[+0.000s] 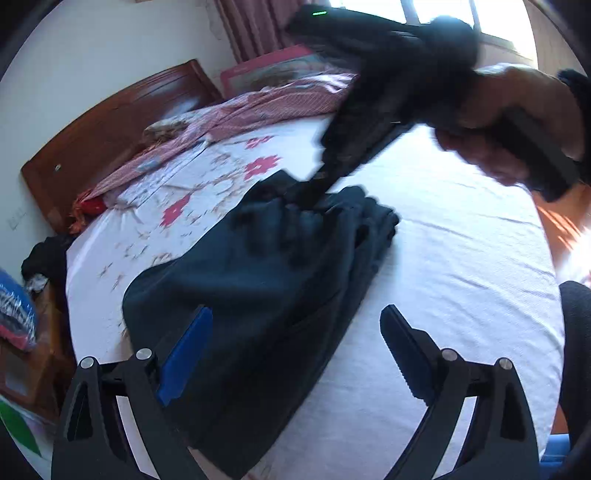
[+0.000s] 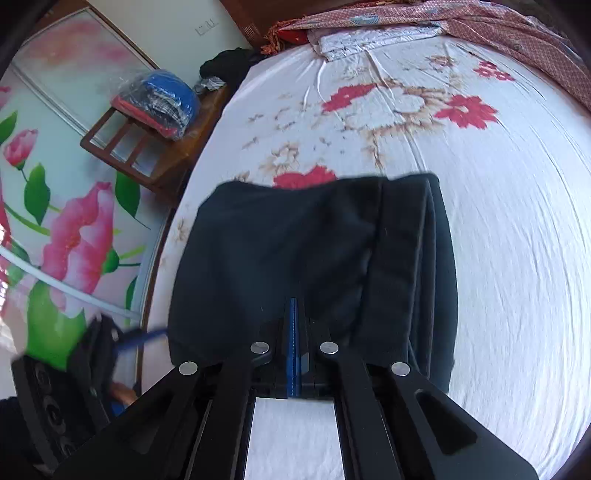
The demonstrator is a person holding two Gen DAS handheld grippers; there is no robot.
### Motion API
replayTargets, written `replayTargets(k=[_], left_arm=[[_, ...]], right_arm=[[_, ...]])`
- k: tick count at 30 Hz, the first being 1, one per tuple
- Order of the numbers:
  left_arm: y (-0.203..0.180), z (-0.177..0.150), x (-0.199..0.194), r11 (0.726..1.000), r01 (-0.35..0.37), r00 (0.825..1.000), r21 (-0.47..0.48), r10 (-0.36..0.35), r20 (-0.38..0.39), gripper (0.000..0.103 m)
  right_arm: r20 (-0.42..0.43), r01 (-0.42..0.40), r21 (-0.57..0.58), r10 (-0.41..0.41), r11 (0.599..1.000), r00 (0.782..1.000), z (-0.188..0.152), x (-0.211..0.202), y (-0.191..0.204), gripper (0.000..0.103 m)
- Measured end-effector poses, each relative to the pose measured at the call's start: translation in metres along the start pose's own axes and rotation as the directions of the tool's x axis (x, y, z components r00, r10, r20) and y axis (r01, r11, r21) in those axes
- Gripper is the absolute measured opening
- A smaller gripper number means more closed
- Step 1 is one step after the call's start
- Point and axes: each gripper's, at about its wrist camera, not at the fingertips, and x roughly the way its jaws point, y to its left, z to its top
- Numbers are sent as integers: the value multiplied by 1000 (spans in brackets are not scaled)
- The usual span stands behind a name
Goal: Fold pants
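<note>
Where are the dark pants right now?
The dark navy fabric pants lie partly folded on the white floral bedsheet, near the bed's edge. The right gripper pinches their far end; the open left gripper hovers above.

Daylight pours in from the window (image 1: 443, 14) at the top of the left wrist view, blown out to pure white, and there's an overexposed orange patch of glare at the right edge too. The right hand-held gripper (image 1: 314, 192) and the hand (image 1: 509, 122) holding it are smeared with motion blur in the upper right, and the dark pants (image 1: 258, 280) are so underexposed the folds barely read. Both views bend hard at the rim with black fisheye corners, and the white bed sheet (image 2: 517, 258) in the right wrist view looks streaky and washed out.
</note>
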Motion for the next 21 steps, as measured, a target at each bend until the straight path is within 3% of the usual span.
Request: replayTargets(k=[2,3,4,6,7,9,11,14,15,17,18,19,20,21], left_arm=[[16,-14,18,996,64,993,-67,-70,-96,92],[14,-25,32,989,112,981,-97,-126,-149,91],[7,-38,42,992,110,975,-67,-121,-185,91],[-20,-50,42,996,33,985,82,-19,-171,91],[-23,-50,38,995,12,988,100,4,-157,90],[-10,-41,27,999,44,988,9,-42,-150,90],[4,-27,8,998,57,995,-40,-60,-82,90],[11,-11,-4,1000,6,1000,-18,-6,19,92],[18,-9,4,1000,-13,1000,-28,14,17,92],[33,-10,30,995,42,995,-91,-50,-86,91],[38,-16,43,988,79,986,-131,-97,-136,88],[38,-22,48,986,95,982,-139,-116,-148,88],[32,-30,48,990,99,982,-98,-114,-153,88],[21,-30,48,993,101,981,-57,-109,-160,88]], right_arm=[[-50,-36,94,41,995,998,-23,20,-27,0],[-28,-80,125,84,989,996,-30,23,-37,0],[-3,-121,153,123,981,992,-34,23,-44,0],[0,-117,190,119,975,993,-32,15,-42,0],[6,-93,175,94,980,996,-29,8,-35,0],[48,-58,116,53,992,997,-19,-8,-13,2],[88,-121,87,113,989,990,-6,-16,7,2],[87,-216,54,211,975,974,16,0,35,2],[94,-216,43,211,975,973,22,9,42,2],[58,-243,65,240,968,969,28,38,48,2],[7,-220,85,220,972,976,27,56,49,2],[-50,-142,71,146,987,988,23,73,49,2],[-82,-115,59,120,992,989,15,89,44,1],[-59,-149,81,154,985,986,10,91,37,0]])
